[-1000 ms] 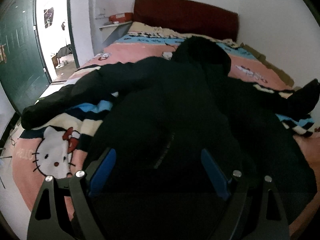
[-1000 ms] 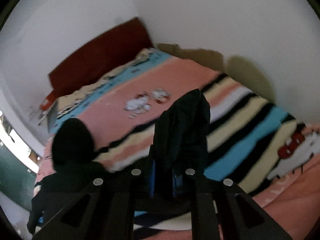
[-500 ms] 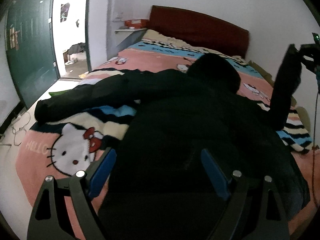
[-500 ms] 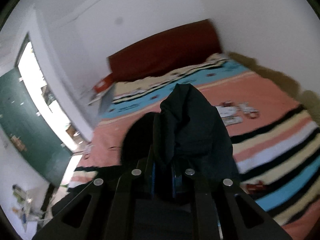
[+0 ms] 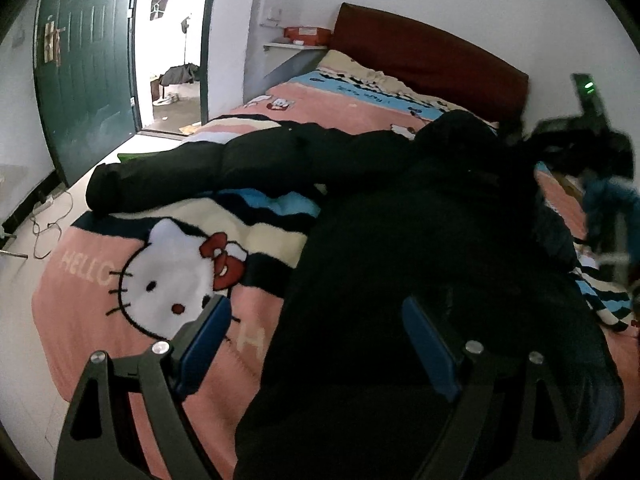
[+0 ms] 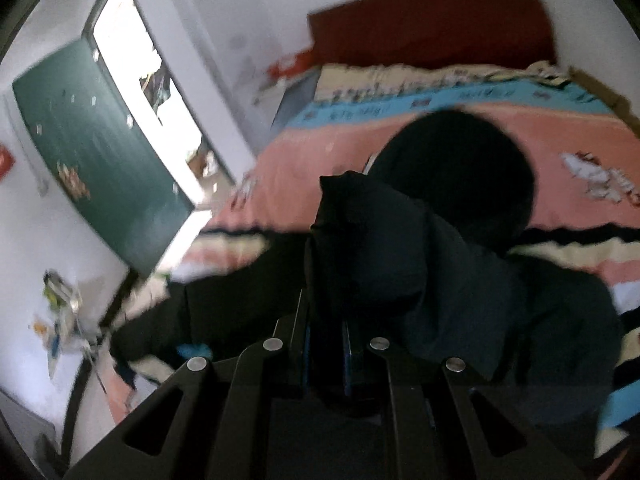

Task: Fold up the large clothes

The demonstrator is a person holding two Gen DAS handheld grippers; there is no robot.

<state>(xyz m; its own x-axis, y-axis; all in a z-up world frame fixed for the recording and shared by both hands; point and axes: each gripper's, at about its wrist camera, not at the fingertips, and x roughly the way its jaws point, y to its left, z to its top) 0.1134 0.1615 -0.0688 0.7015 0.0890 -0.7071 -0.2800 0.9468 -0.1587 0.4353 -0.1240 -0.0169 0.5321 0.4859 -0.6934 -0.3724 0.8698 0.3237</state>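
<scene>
A large black hooded jacket (image 5: pixel 400 248) lies spread on the bed, its left sleeve (image 5: pixel 200 168) stretched out toward the door and its hood (image 6: pixel 460 176) toward the headboard. My left gripper (image 5: pixel 316 332) is open and empty, hovering over the jacket's lower hem. My right gripper (image 6: pixel 326 344) is shut on the jacket's right sleeve (image 6: pixel 368 248) and holds it lifted over the jacket body. The right gripper also shows blurred at the right edge of the left wrist view (image 5: pixel 592 148).
The bed carries a pink striped Hello Kitty blanket (image 5: pixel 176 280) and a dark red headboard (image 5: pixel 432 60). A green door (image 5: pixel 84 80) stands open at the left, with cables on the floor (image 5: pixel 44 224). A small shelf (image 5: pixel 296 42) holds a red box.
My right gripper has swung the held sleeve from the bed's right side in over the jacket body toward the door side. The left gripper has drifted left and stayed open.
</scene>
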